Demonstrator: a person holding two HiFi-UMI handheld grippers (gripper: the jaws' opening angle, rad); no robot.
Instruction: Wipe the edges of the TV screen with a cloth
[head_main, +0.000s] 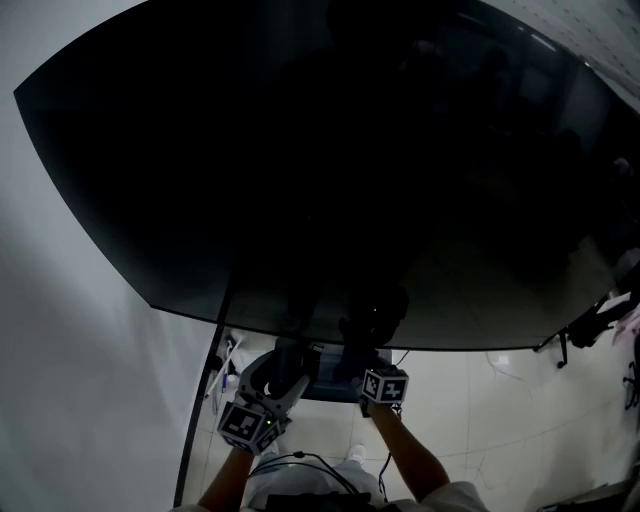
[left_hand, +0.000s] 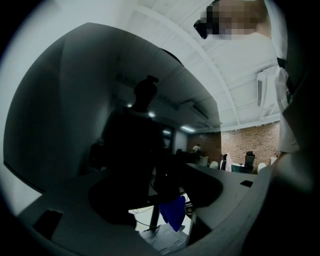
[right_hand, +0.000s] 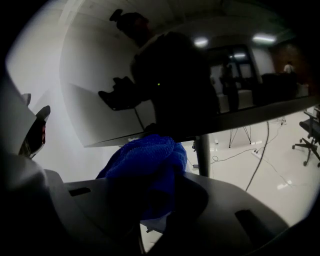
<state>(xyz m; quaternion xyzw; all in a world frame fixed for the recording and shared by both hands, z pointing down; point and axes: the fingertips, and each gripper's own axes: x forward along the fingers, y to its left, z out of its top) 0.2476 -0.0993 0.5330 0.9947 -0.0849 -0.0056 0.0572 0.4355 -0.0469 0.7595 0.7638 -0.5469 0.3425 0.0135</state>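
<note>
1. TV screen (head_main: 320, 180): a dark, glossy panel that fills the upper and middle part of the head view. Its lower edge runs across the lower third of the frame. It reflects ceiling lights and the person's silhouette.

2. Right gripper (head_main: 370, 365): located at lower centre of the head view, just under the lower edge of the screen and pointing up at it. In the right gripper view, its 2 jaws are clamped on the blue cloth (right_hand: 145, 170).

3. Cloth: bunched between the right gripper's jaws, at centre of the right gripper view. Its top meets the screen's lower edge. In the left gripper view, it appears as a small blue fold at lower centre, hanging below that edge.

4. Left gripper (head_main: 285, 365): located just left of the right gripper in the head view, also aimed up at the lower edge. In the left gripper view, its jaws stand apart with nothing between them.

5. Surroundings: a pale floor (head_main: 470, 400) lies below the screen. A support post (right_hand: 202, 155) descends from the screen, right of centre in the right gripper view. A white wall (head_main: 60, 350) occupies the left side of the head view.
</note>
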